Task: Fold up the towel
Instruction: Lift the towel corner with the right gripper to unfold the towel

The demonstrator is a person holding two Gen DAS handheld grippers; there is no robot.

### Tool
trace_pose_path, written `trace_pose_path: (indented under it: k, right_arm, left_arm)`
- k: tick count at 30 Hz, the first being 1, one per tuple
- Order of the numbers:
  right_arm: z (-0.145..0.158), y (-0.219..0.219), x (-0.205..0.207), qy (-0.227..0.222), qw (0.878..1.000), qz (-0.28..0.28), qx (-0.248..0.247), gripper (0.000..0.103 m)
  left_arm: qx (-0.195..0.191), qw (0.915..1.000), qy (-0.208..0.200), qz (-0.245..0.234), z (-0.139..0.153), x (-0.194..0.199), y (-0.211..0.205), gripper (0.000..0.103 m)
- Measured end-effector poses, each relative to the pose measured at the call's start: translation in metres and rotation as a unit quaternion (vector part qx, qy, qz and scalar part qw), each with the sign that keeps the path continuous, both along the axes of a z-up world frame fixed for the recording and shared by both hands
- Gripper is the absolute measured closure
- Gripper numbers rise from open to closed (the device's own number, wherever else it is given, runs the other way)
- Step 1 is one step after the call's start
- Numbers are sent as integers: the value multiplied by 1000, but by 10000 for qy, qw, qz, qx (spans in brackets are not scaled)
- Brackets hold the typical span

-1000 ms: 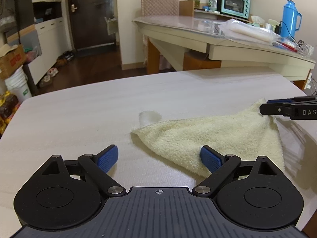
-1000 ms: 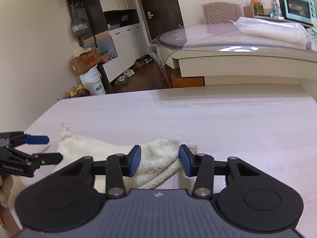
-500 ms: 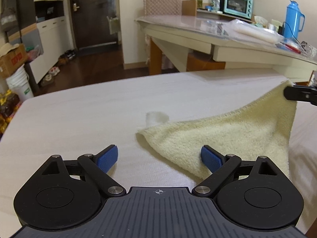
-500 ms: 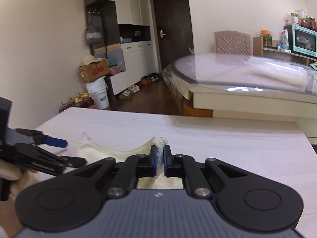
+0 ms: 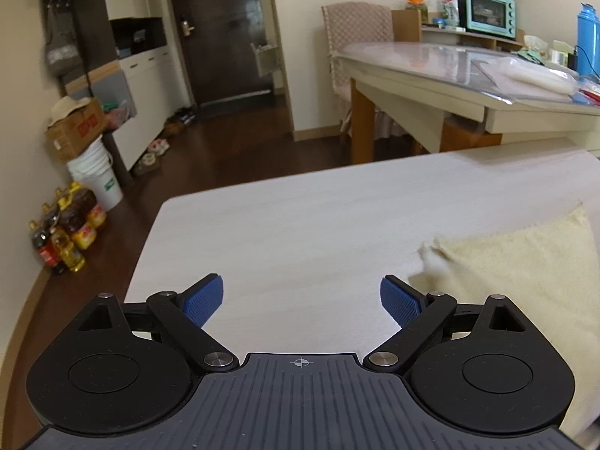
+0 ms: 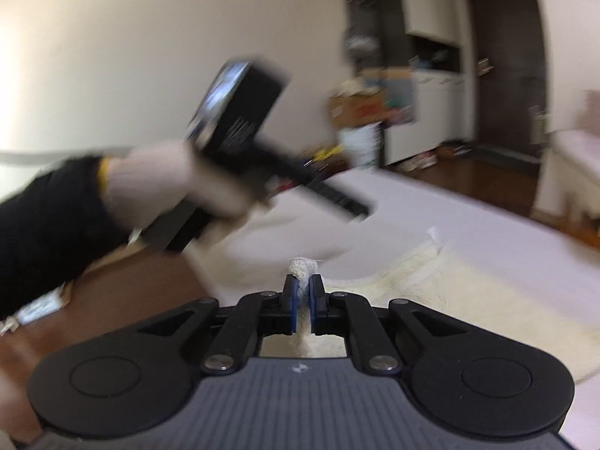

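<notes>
While the right gripper (image 6: pixel 303 300) pinches a corner of the towel (image 6: pixel 431 285), the left gripper (image 5: pixel 302 300) hangs wide open over the table (image 5: pixel 300 225).

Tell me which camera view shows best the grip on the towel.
The right wrist view: there the right hand-held gripper is shut on a towel corner. The left wrist view shows only the towel's far part, beside the open left hand-held gripper.

My left tongs (image 5: pixel 302 300) stand wide apart, blue pads empty, held low and level. My right tongs (image 6: pixel 303 296) are pinched tight on a fold of cloth. In the right view my gloved left hand (image 6: pixel 176 183), dark sleeve behind it, grips its handle, blurred.
</notes>
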State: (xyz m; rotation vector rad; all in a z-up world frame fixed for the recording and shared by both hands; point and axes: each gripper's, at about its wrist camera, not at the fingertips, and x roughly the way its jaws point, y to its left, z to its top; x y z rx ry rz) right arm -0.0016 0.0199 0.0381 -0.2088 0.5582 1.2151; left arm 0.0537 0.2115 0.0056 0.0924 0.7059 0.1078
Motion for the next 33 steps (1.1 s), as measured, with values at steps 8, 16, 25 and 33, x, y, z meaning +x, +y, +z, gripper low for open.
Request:
trace_pose_path:
  k: [8, 16, 25, 33]
  right_arm:
    - [21, -17, 22, -449, 9990, -64, -26, 75]
    - [33, -24, 111, -1401, 9867, -127, -813, 73]
    - [24, 29, 174, -1708, 9700, 797, -1535, 72]
    - [-3, 57, 193, -1705, 9476, 1796, -2016, 71]
  left_arm:
    - [-102, 9959, 112, -893, -8, 11, -10, 9]
    - [199, 9802, 431, -1920, -20, 48, -40, 12]
    - [270, 9806, 705, -1810, -34, 49, -45, 12]
    - [-67, 9873, 864, -1331, -34, 49, -37, 9]
